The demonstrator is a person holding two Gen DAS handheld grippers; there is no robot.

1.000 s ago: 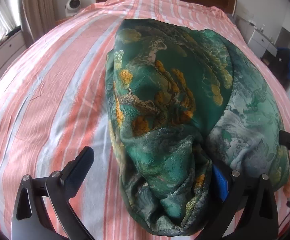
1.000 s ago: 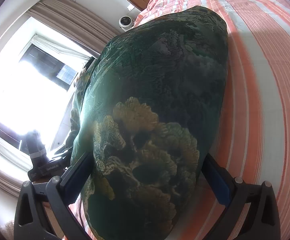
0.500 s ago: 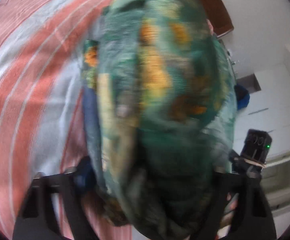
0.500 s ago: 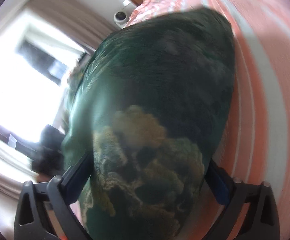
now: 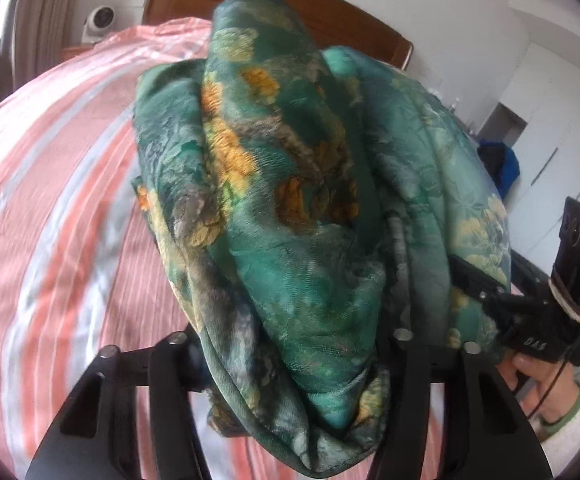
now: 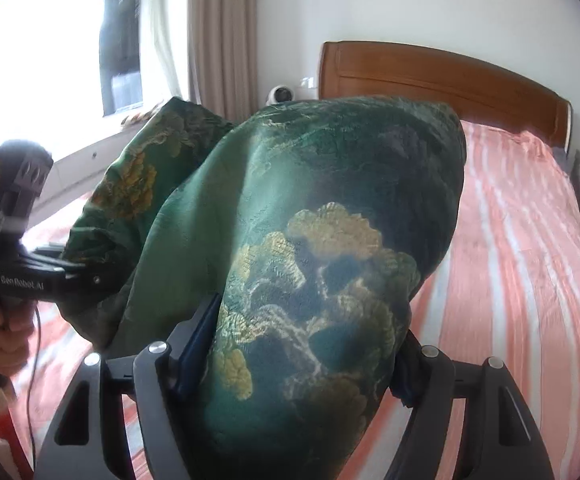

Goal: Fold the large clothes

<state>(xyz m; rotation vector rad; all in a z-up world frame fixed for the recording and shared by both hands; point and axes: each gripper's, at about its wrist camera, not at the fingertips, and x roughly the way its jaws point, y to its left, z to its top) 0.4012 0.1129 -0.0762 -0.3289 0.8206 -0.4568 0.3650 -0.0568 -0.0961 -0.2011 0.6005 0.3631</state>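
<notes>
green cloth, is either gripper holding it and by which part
Both hold the green cloth. The left gripper has a bunched near end; the right gripper, jaws closing, has another bunched end beside it.

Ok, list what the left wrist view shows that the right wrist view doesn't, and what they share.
Left wrist only: white cabinets, a blue item beside them, and the right gripper closing on the cloth. Right wrist only: the bright window, curtain, and the left gripper. Both: the green patterned garment bunched between the jaws, the striped bed sheet, the wooden headboard.
</notes>
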